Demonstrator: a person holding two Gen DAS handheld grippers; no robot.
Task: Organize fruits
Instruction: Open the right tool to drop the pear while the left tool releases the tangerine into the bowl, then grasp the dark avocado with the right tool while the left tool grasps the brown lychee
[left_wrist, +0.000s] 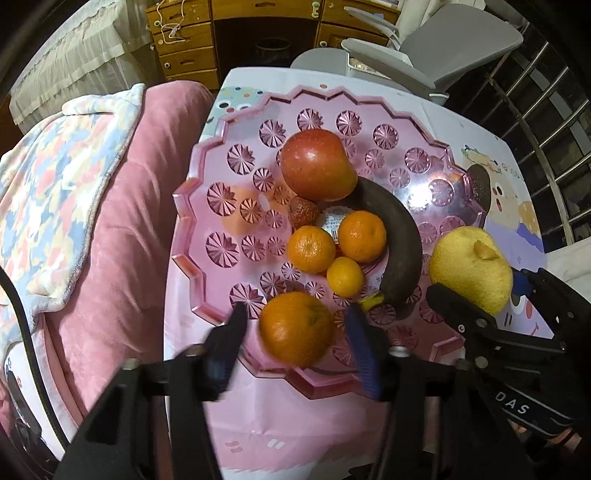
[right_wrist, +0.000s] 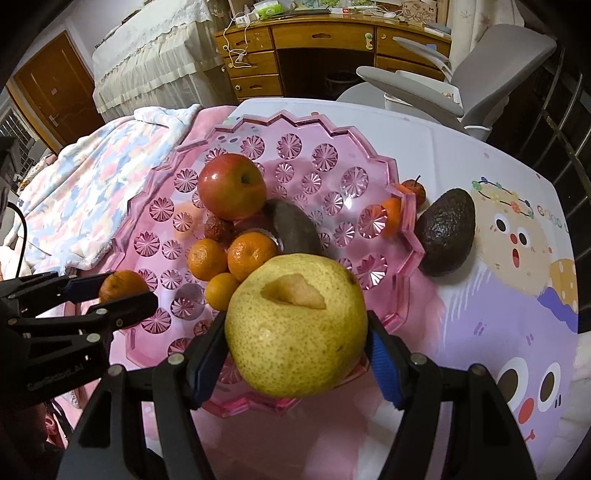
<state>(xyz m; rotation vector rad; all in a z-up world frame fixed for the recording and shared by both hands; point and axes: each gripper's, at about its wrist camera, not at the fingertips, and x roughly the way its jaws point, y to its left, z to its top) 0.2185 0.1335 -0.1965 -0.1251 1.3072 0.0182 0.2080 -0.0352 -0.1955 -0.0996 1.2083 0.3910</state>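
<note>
Left wrist view: left gripper at bottom centre, fingers spread with an orange between them; gaps show on both sides of the fruit and the fingers are motion-blurred, so it looks unclamped, over the near rim of the pink tray. In the tray, mid frame: red apple, dark banana, three small tangerines, a lychee just left of the banana and below the apple. Right gripper at lower right, closed around a yellow pear at the tray's right edge. Right wrist view: right gripper bottom centre, blue pads pressed against both sides of the pear, held above the tray's near rim. Avocado on the tablecloth just right of the tray; small red fruit and another tangerine behind the right rim. Left gripper at left edge with the orange.
</note>
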